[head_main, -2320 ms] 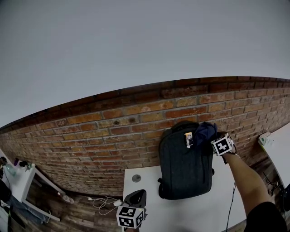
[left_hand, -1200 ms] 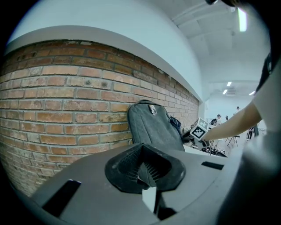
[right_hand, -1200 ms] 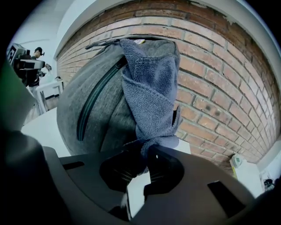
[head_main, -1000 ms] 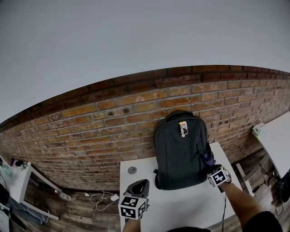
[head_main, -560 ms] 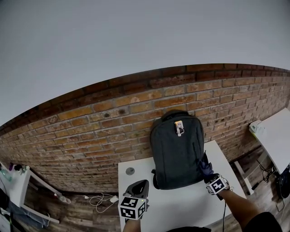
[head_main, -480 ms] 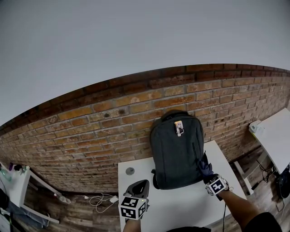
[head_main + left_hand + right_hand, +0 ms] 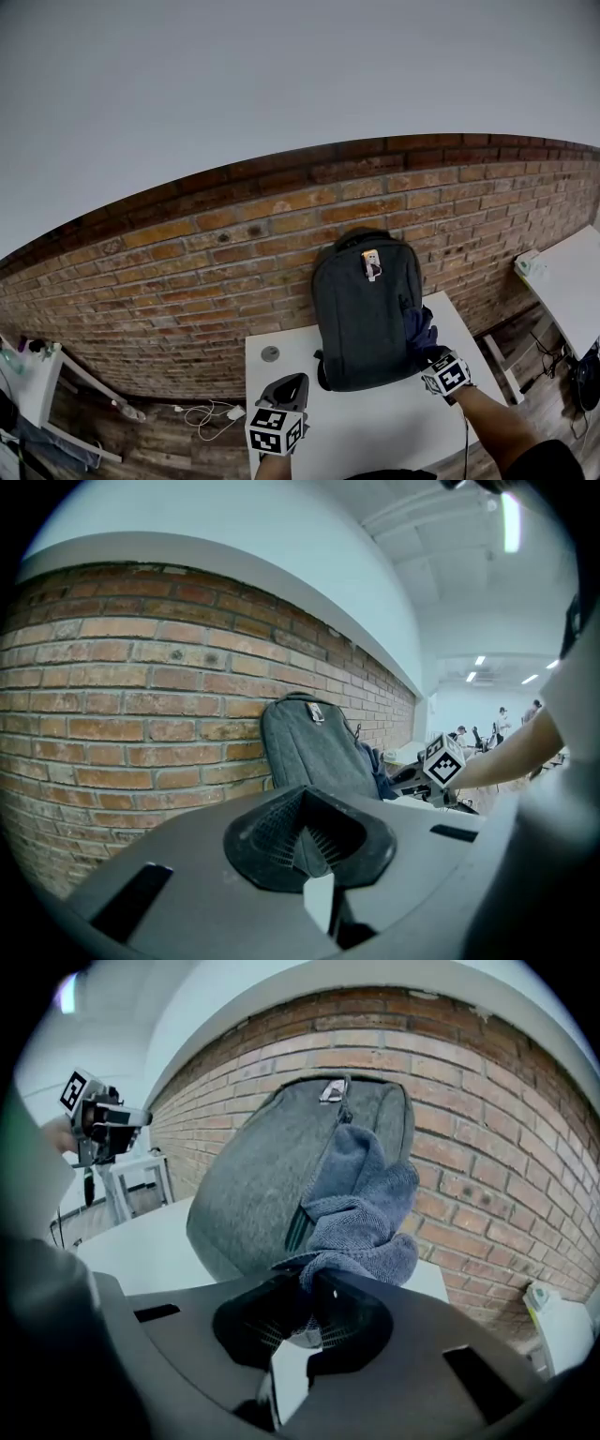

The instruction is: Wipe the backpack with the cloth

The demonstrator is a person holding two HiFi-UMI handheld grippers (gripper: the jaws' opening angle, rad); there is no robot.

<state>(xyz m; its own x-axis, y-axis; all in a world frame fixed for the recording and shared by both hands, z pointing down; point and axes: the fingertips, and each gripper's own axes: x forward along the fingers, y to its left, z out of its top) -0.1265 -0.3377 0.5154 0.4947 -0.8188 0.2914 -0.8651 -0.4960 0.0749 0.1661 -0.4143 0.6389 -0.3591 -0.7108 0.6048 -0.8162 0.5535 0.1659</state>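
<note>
Having swept down from the top of the backpack (image 7: 361, 309) at centre frame, the right gripper (image 7: 428, 352), clamped on the blue cloth (image 7: 419, 326), now edges back up its right side, likely another wiping pass, while the left gripper (image 7: 286, 386) idles closed and empty, bottom centre.

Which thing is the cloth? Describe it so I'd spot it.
Find the red brick wall, then the grey backpack standing against it on the white table. The cloth is the crumpled blue bundle against its right side, pinched in the right tongs, the only blue thing there.
</note>
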